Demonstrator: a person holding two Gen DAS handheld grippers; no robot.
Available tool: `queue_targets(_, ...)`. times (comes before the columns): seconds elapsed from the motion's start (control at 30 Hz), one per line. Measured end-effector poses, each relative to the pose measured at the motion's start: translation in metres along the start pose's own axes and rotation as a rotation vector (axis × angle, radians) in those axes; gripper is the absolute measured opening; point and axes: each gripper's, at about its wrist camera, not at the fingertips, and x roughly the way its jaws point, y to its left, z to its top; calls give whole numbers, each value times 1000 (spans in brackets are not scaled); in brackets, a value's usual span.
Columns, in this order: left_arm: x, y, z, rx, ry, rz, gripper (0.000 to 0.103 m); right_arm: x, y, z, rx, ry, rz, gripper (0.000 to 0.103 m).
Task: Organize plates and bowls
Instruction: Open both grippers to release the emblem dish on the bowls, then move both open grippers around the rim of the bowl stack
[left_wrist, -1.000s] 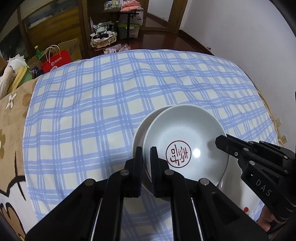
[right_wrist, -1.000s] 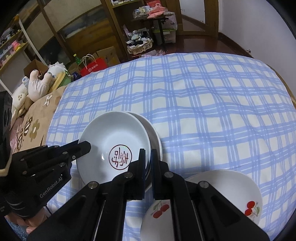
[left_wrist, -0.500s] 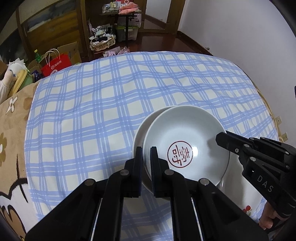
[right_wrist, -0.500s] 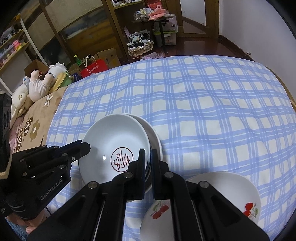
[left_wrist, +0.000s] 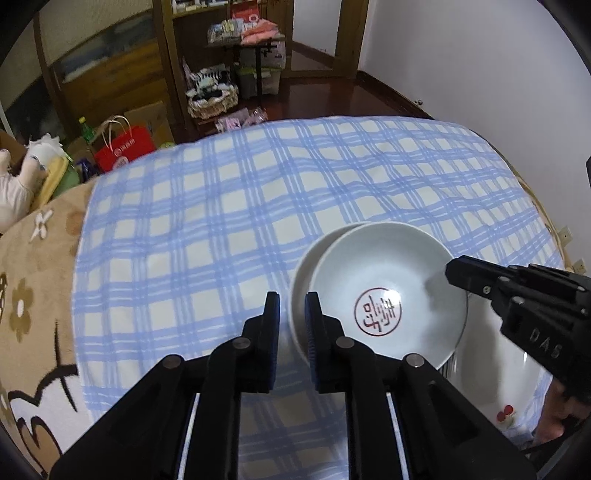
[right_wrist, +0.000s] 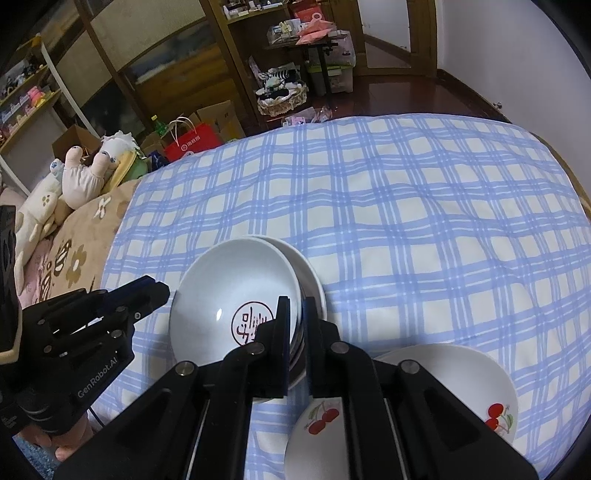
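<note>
A white bowl with a red stamp sits inside a second white bowl, a bit off to one side, so the two do not line up. Both bowls rest on a blue checked cloth that covers a bed. The left gripper is at the near edge of the stack. Its two black fingers stand a little apart with the rim of the lower bowl between them, but I cannot tell if they are squeezing it or just around it. The right gripper is on the other side of the stack. Its fingers are close together with the rims of both bowls in the thin gap. Whether they press the rims tight I cannot tell either. Just beside the bowls lies a flat white plate with red cherries, and the edge of the stack hangs over it a bit. Past the cloth there is a brown flower blanket, some soft toys and a red paper bag on the floor.
</note>
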Motion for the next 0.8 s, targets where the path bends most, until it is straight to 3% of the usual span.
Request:
queue_targets(0.3, -3, 18, -2, -61, 22, 2, 20, -20, -1, 4, -11, -29, 3, 11)
queue_targets(0.4, -5, 24, -4, -80, 25, 3, 27, -25, -5, 5, -5, -40, -25, 35)
queue_targets(0.47, -8, 27, -5, -91, 26, 6, 36, -27, -11, 6, 17, -57, -33, 58)
queue_targets(0.5, -10, 29, -5, -92, 20, 10, 40, -28, -15, 6, 31, -60, -35, 63)
queue_targets(0.53, -12, 30, -5, -90, 18, 20, 51, -27, -18, 6, 45, -61, -38, 69)
queue_targets(0.57, -13, 31, -5, -92, 15, 28, 62, -26, -23, 6, 55, -58, -44, 71)
queue_targets(0.63, -14, 34, -3, -99, 10, 51, 71, -24, -31, 6, 69, -47, -50, 72)
queue_targets(0.8, -9, 45, -1, -131, 44, 48, 78, -21, -49, 5, 101, -32, -67, 80)
